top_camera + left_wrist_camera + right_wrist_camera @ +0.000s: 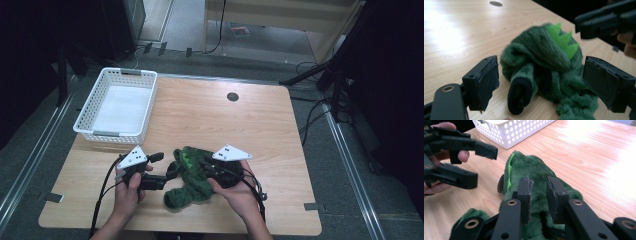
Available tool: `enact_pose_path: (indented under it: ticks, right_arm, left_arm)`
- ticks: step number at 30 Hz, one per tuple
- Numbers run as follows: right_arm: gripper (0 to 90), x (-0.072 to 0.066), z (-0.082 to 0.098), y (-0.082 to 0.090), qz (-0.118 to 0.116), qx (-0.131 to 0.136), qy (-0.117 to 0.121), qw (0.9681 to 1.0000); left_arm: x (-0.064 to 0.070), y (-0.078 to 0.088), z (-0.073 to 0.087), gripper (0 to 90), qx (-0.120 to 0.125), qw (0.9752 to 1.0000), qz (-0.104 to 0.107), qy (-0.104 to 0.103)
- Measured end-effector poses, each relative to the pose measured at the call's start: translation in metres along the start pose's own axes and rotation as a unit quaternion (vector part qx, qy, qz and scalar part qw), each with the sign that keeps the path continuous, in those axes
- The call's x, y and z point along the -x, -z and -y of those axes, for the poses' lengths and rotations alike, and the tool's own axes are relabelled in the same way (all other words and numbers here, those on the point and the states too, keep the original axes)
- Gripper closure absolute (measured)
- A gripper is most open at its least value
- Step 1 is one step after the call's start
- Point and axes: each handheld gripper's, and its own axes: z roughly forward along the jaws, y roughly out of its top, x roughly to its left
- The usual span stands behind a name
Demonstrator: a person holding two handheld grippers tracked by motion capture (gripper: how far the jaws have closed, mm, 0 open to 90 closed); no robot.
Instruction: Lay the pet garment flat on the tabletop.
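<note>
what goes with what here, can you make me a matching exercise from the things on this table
Things:
1. basket
2. plush toy
3. left claw
4. right claw

States:
a. jaws close together, fur of the toy in the narrow gap
b. white, at the far left corner of the table
c. jaws wide apart, toy ahead of them
d. green and fuzzy, lying between the two hands

Pairs: 1-b, 2-d, 3-c, 4-a

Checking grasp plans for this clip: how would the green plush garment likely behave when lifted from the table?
The green plush garment lies crumpled with drooping folds, so it would probably sag and unfold when lifted. Its thick pile suggests the pads grip it without slipping. It looks light and unbreakable.
</note>
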Motion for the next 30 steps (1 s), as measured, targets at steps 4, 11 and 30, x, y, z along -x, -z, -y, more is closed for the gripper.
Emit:
enact_pose_path:
  ticks: [4,11,30]
  right_arm:
    - [45.1,0.000,-0.002,0.003,-0.036,0.009,0.020,0.9991]
    - [54.4,-0.001,0.005,-0.025,-0.006,-0.059,0.067,0.9960]
    - [87.1,0.031,-0.024,0.038,-0.011,0.131,-0.037,0.9907]
  left_arm:
    - [-0.004,-0.005,0.002,14.2,-0.016,0.9998,-0.009,0.010]
    - [-0.007,-0.017,0.006,15.2,-0.042,0.9988,-0.014,0.018]
    - [-0.003,-0.015,0.000,82.9,-0.141,0.9778,0.137,-0.073]
